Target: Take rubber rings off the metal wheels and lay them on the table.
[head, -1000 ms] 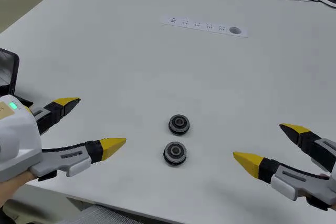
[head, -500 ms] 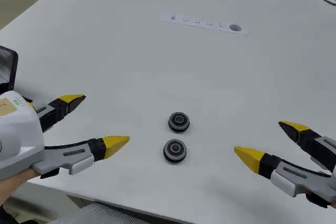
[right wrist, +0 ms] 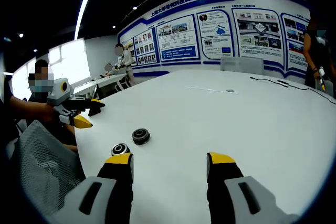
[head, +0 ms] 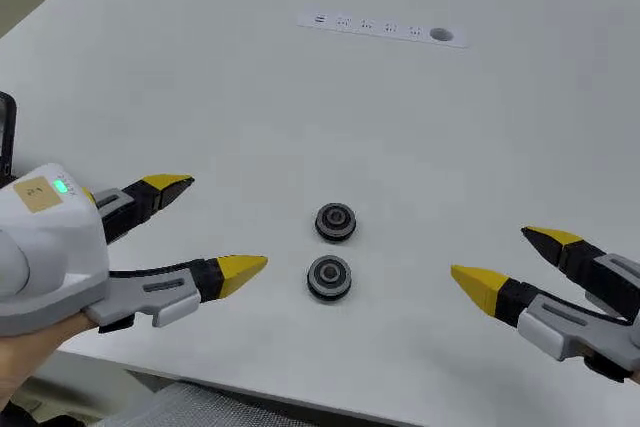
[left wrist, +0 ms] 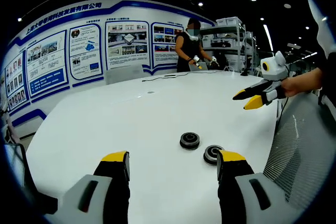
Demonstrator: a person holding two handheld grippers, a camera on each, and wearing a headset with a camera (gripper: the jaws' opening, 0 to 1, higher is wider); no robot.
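The far wheel and the near wheel lie flat on the white table, just apart and close to its near edge, with their hubs facing straight up. The dark band round each looks to be its rubber ring, though it is too small to be sure. The left gripper and the right gripper hover over that edge on either side of the wheels, each with jaws spread wide and nothing between them.

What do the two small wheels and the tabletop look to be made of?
Near wheel: dark matte outer band, probably rubber, around a grey centre with a dull sheen, likely metal.
Far wheel: looks the same.
Table: smooth white top with a soft sheen; perhaps laminate, not certain.
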